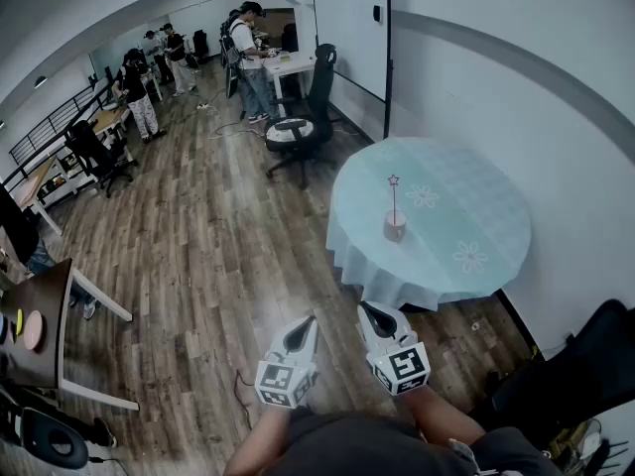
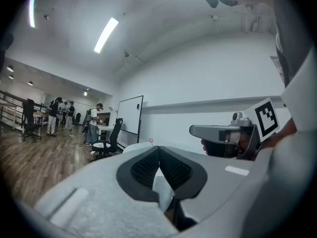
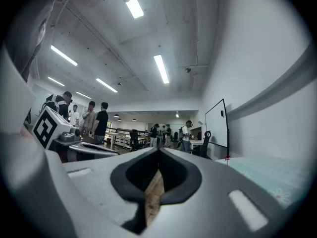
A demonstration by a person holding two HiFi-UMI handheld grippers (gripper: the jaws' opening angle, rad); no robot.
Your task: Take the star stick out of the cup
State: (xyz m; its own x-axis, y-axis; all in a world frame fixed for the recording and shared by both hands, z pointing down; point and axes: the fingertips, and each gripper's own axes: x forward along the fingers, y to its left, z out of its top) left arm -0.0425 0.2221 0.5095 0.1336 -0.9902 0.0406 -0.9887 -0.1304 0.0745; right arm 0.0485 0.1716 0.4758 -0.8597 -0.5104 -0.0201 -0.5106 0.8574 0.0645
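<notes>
The star stick (image 1: 394, 196) is seen standing upright in the cup (image 1: 395, 227), left of the middle of the round counter (image 1: 476, 196). The 2 grippers are held short of the counter's near edge, jaws closed on nothing. The stick lies ahead, and the right gripper (image 1: 374, 317) is judged nearer than the left gripper (image 1: 302, 332).

Cloth, wood, matt plastic
Smooth pale-teal tablecloth (image 1: 466, 216) at two o'clock; floor (image 1: 218, 256) of matt wood plank; left gripper (image 1: 306, 323) and right gripper (image 1: 367, 310) matt grey plastic, pads (image 2: 143, 168) ribbed black.
</notes>
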